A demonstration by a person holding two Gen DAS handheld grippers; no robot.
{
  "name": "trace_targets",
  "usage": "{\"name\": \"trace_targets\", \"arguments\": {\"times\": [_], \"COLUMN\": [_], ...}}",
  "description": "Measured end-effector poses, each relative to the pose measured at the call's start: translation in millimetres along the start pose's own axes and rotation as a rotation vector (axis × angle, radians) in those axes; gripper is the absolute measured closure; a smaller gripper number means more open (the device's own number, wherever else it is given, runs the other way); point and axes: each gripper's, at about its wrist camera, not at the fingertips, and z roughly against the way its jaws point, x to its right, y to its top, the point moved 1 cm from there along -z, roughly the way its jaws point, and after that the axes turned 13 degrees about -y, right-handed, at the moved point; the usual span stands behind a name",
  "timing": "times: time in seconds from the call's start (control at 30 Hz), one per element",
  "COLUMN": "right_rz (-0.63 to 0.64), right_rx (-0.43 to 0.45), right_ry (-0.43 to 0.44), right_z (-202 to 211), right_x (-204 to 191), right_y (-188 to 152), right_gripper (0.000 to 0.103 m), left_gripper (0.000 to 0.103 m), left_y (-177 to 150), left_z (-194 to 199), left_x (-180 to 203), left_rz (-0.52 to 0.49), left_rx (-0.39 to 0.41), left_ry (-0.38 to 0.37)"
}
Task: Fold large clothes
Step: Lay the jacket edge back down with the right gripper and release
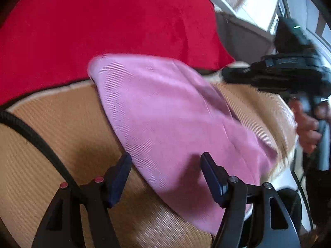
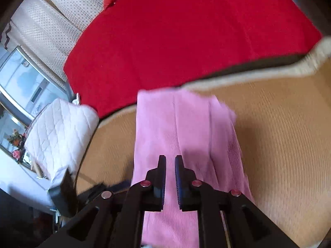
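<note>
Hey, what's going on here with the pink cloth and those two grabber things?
A person is folding laundry with a handheld gripper in each hand. A pink garment lies folded into a long strip on a tan woven mat, next to a red cloth. The left gripper hangs open above one end of the garment, holding nothing. The right gripper is above the strip with its jaws nearly together and nothing visibly between them. Both views are motion-blurred.
</note>
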Motion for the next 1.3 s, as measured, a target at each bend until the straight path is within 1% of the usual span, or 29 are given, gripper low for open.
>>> {"name": "trace_targets", "arguments": {"times": [0.03,0.1,0.13,0.17,0.2,0.23,0.27,0.3,0.33,0.37,0.43,0.47,0.53,0.6,0.67,0.73,0.83,0.87,0.9,0.93,0.97,1.0,1.03,1.07,1.13,1.2,1.23,1.3], "right_rz": [0.002,-0.016,-0.028,-0.04,-0.048,-0.057,-0.067,-0.08,-0.095,-0.117,-0.167,-0.166,-0.145,-0.113,-0.073,-0.034,0.021,0.023,0.018,0.009,0.0,-0.008,-0.019,-0.045,-0.087,-0.089,-0.075,-0.061], "right_rx": [-0.002,-0.019,-0.03,-0.047,-0.064,-0.102,-0.147,-0.207,-0.225,-0.218,-0.211,-0.199,-0.157,-0.126,-0.091,-0.064,-0.03,-0.033,-0.05,-0.083,-0.1,-0.111,-0.104,-0.081,-0.105,-0.116,-0.099,-0.055], "right_ry": [0.007,0.028,0.023,0.018,0.015,0.004,-0.018,-0.052,-0.029,-0.003,0.037,0.039,0.009,0.027,0.048,0.048,0.035,0.044,0.051,0.032,0.007,-0.015,0.0,0.028,0.046,0.026,0.003,-0.002], "right_z": [-7.5,-29.5,-40.3,-58.3,-78.4,-100.5,-119.9,-148.4,-160.8,-162.2,-151.7,-144.5,-117.5,-88.0,-56.9,-24.8,9.1,13.0,10.8,0.7,-9.8,-22.7,-33.4,-32.2,-25.8,-17.9,-10.4,0.4], "right_x": [-3.2,-6.4,-5.1,-2.4,0.5,6.1,14.0,23.4,29.8,33.6,40.2,39.4,36.8,33.7,30.5,29.0,29.3,31.0,34.6,39.4,44.5,50.2,56.1,61.2,65.2,64.7,61.8,56.3], "right_y": [7.1,24.8,33.9,41.0,46.4,49.8,50.7,47.7,45.2,45.4,47.2,46.2,42.6,35.7,22.7,0.0,-39.3,-48.5,-59.3,-72.0,-81.0,-90.6,-98.0,-99.3,-93.1,-86.0,-81.3,-71.8], "right_gripper": [0.091,0.091,0.091,0.091,0.091,0.091,0.093,0.094,0.095,0.096,0.096,0.094,0.093,0.091,0.091,0.091,0.091,0.091,0.091,0.089,0.086,0.083,0.082,0.082,0.082,0.08,0.08,0.078], "left_gripper": [0.033,0.033,0.033,0.033,0.032,0.03,0.027,0.026,0.026,0.026,0.026,0.026,0.026,0.026,0.026,0.026,0.026,0.026,0.025,0.019,0.016,0.014,0.014,0.014,0.014,0.014,0.014,0.014], "left_y": [4.9,13.2,15.8,14.8,13.2,12.3,12.8,14.6,15.6,15.3,14.8,13.9,11.7,9.7,6.1,1.7,-8.7,-13.5,-16.3,-15.9,-17.7,-18.0,-16.9,-15.8,-14.8,-15.0,-14.8,-13.9], "left_z": [1.1,-3.8,-12.1,-23.8,-41.8,-48.5,-50.8,-51.3,-51.4,-50.6,-48.2,-46.5,-38.9,-28.9,-17.7,-7.8,-9.8,-15.9,-21.7,-24.0,-26.8,-28.4,-28.4,-27.0,-23.4,-20.8,-18.4,-12.9], "left_x": [-5.7,-21.4,-28.4,-32.1,-36.3,-37.5,-38.8,-40.2,-41.7,-43.9,-50.4,-51.7,-53.0,-50.9,-45.6,-37.5,-18.0,-11.6,-8.0,-8.0,-7.7,-9.8,-13.2,-16.2,-22.8,-20.7,-19.1,-12.6], "left_rz": [0.014,0.052,0.067,0.074,0.077,0.081,0.089,0.096,0.1,0.11,0.142,0.156,0.17,0.176,0.173,0.152,0.104,0.079,0.056,0.044,0.039,0.053,0.081,0.106,0.138,0.118,0.103,0.067], "left_rx": [0.016,0.017,0.0,-0.033,-0.093,-0.105,-0.088,-0.082,-0.086,-0.084,-0.082,-0.079,-0.072,-0.053,-0.033,-0.026,-0.052,-0.075,-0.088,-0.093,-0.091,-0.088,-0.089,-0.086,-0.075,-0.064,-0.059,-0.039], "left_ry": [0.016,0.056,0.078,0.098,0.115,0.118,0.118,0.115,0.104,0.086,0.07,0.064,0.067,0.069,0.047,0.033,0.013,0.021,0.045,0.063,0.077,0.078,0.061,0.044,0.027,0.045,0.058,0.089]}}
